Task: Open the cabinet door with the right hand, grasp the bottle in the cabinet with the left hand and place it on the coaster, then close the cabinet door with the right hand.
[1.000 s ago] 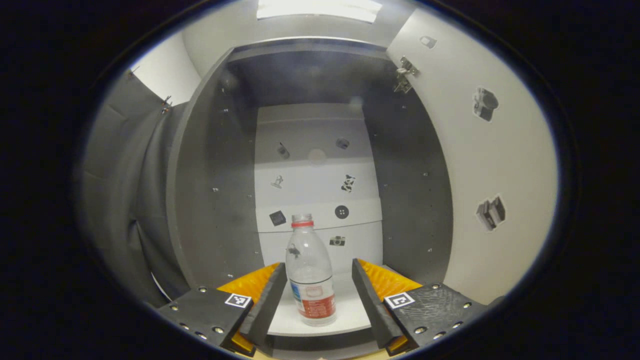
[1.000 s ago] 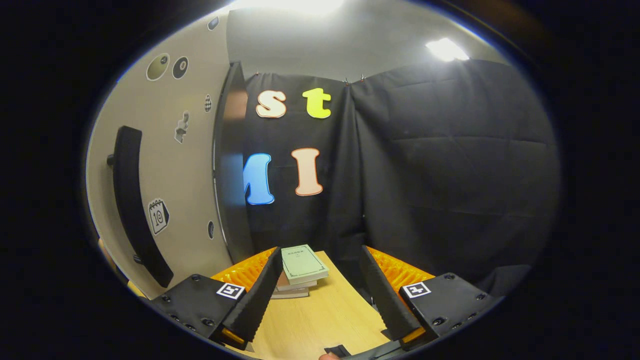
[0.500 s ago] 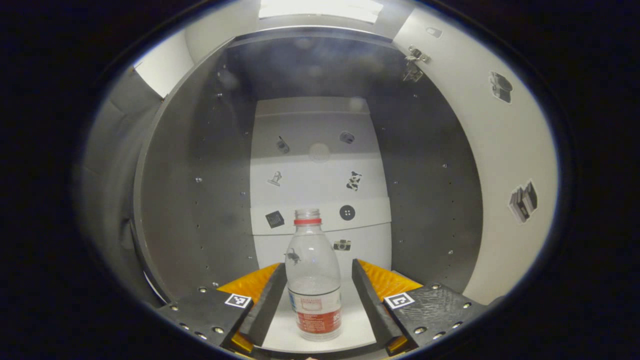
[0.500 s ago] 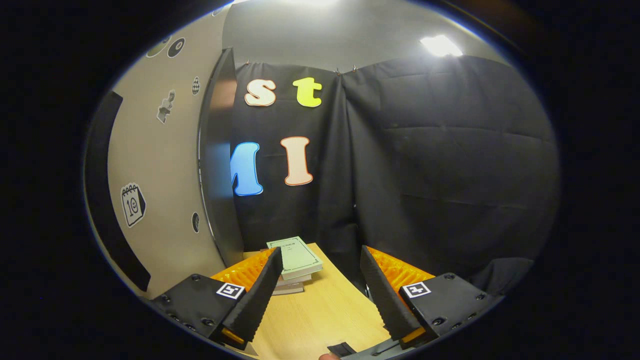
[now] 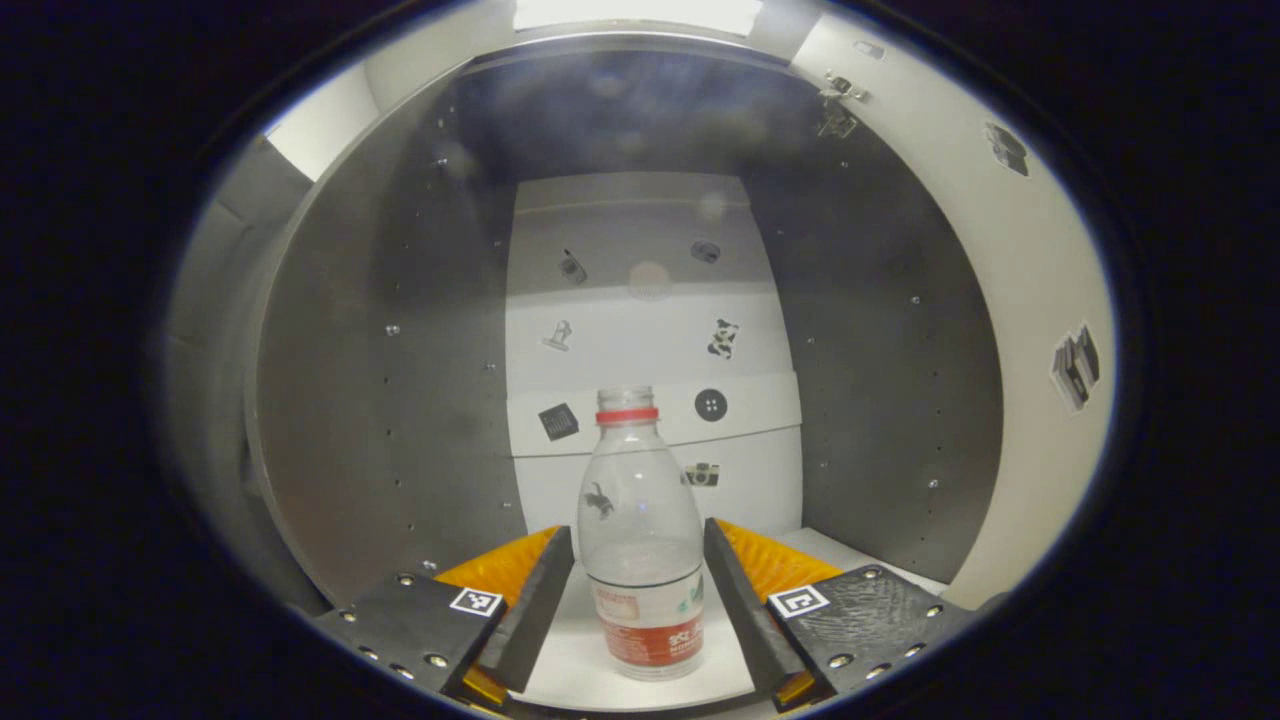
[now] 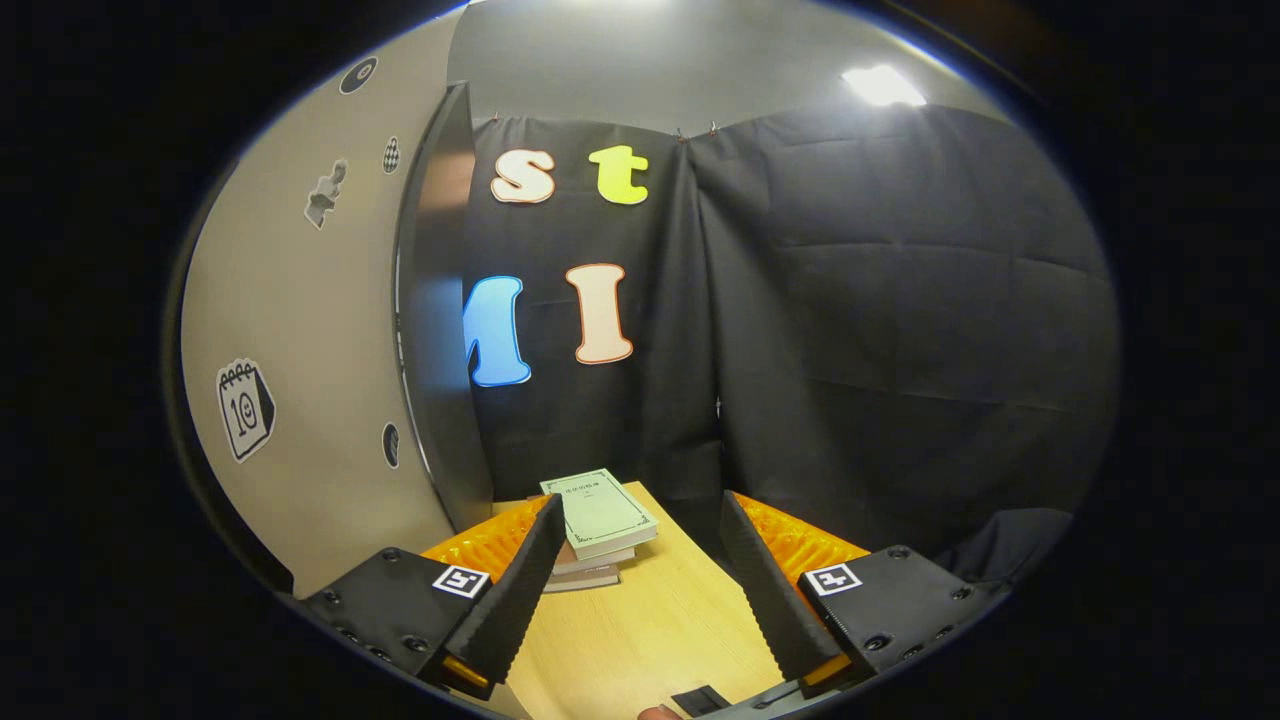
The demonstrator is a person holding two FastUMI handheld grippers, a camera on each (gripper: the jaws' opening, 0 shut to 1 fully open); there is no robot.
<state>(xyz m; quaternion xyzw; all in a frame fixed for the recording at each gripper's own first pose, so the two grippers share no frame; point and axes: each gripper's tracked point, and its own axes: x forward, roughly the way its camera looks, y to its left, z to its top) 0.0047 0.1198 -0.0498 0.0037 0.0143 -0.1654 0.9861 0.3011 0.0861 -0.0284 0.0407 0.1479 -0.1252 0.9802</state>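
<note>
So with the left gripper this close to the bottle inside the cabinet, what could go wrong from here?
1. The bottle stands upright between the open fingers of the left gripper and looks nearly empty, so probably light; a finger touching first on one side could tip it.
2. It sits slightly off-centre, nearer one finger, so closing may push it sideways.
3. The cabinet door stands open beside the right gripper; a stray move could swing it.

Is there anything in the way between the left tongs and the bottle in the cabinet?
No, nothing visible is in the way. The bottle stands upright on the white cabinet shelf, right between the open fingers of the left tongs, with a small gap on each side. The cabinet door is swung open.
</note>
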